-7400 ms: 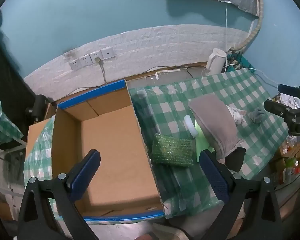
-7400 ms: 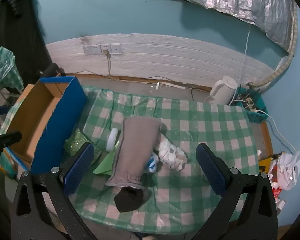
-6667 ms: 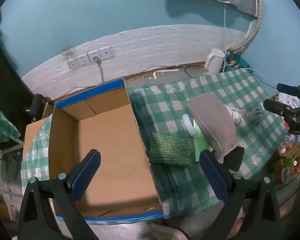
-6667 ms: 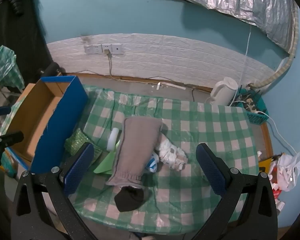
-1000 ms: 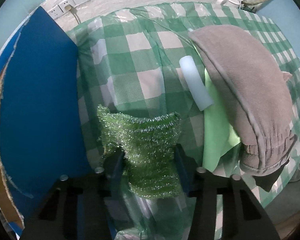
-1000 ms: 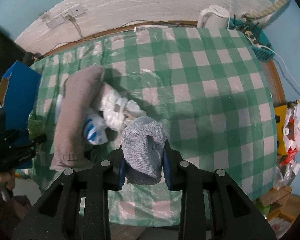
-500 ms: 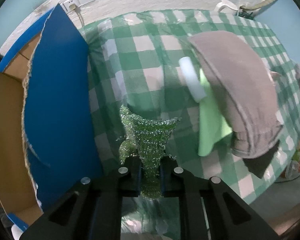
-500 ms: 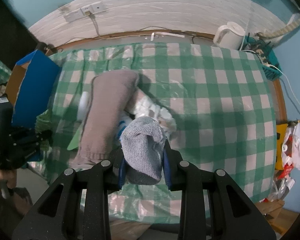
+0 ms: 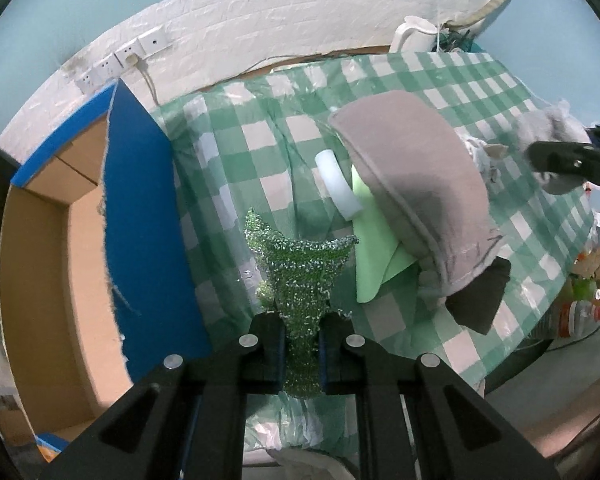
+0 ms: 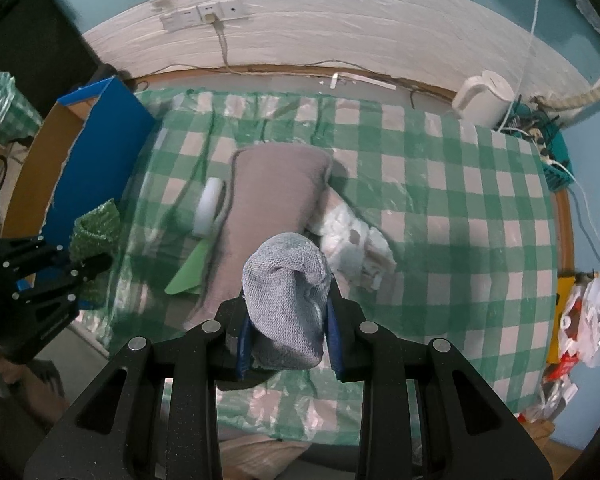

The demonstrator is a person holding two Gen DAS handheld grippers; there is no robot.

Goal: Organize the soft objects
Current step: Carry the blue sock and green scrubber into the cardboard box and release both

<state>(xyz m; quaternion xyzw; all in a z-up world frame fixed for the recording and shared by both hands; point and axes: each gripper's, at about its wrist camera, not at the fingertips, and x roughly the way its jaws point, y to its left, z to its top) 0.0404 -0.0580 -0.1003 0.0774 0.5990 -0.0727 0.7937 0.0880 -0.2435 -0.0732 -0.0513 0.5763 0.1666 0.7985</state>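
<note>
A glittery green mesh scouring pad [image 9: 300,276] hangs pinched in the left gripper [image 9: 302,356], clear of the green checked tablecloth [image 9: 260,184]. A grey knitted sock [image 10: 286,300] is clamped in the right gripper [image 10: 288,344]. Both pickups look done; next comes carrying each over the blue-sided cardboard box [image 9: 44,264] to the left and releasing inside.

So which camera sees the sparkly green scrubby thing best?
The left wrist view. The sparkly green mesh scrubber fills the middle there, pinched in the left claw and hanging above the green checked tablecloth. The right wrist view shows only a small bit of it at the left edge, beside the blue-sided cardboard box.
</note>
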